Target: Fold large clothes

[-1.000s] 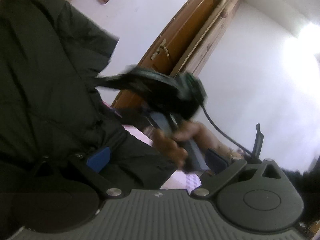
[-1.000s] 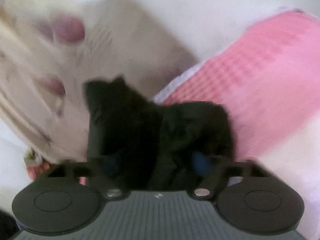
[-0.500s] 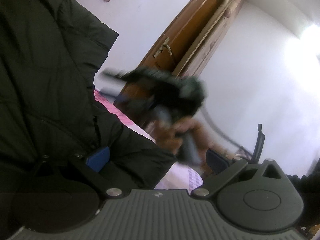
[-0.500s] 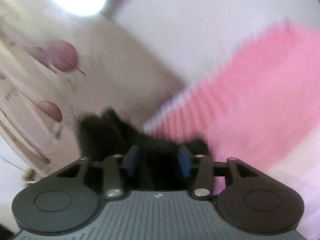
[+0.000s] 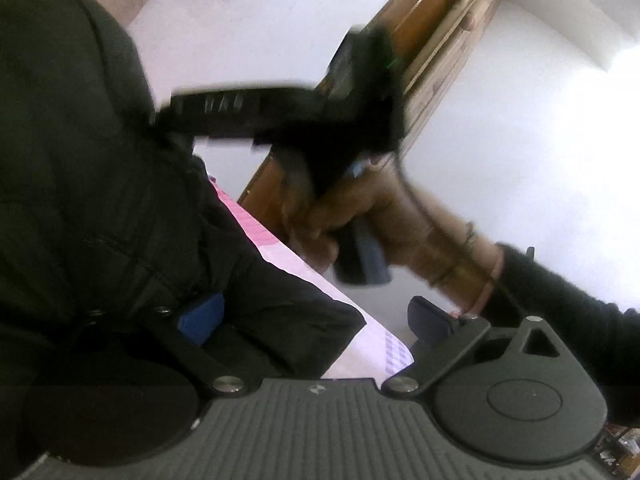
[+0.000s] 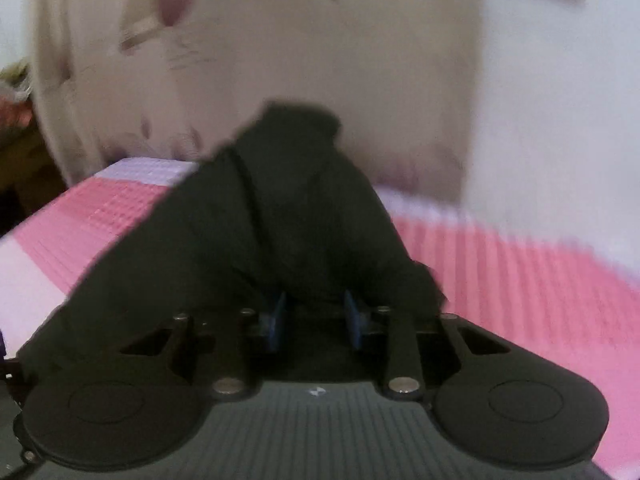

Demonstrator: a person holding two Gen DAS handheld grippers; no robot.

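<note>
White walls, a brown wooden door (image 5: 424, 28) and a pink waffle-textured bedcover (image 6: 520, 280) frame the scene, with a cream flowered curtain (image 6: 280, 52) hanging behind the bed in the right wrist view.

Filling the left side of the left wrist view, the black jacket (image 5: 88, 184) is a matte, padded garment with stitched seams and deep folds; it hangs up off the bedcover, its bulk running from the top of that view down to the gripper. The left gripper (image 5: 316, 320) has its jaws spread wide: one blue pad is against the jacket fabric, the other stands free in the air, so it clamps nothing. To the right, a hand (image 5: 340, 220) holds the blurred right gripper's handle.

From the right wrist camera, the jacket (image 6: 280, 216) rises as a dark cone from the right gripper (image 6: 316, 320) toward the curtain, its long axis pointing away from the camera. The jaws are closing with the cloth bunched between the blue pads.

No writing is legible anywhere; blur hides fine detail.
</note>
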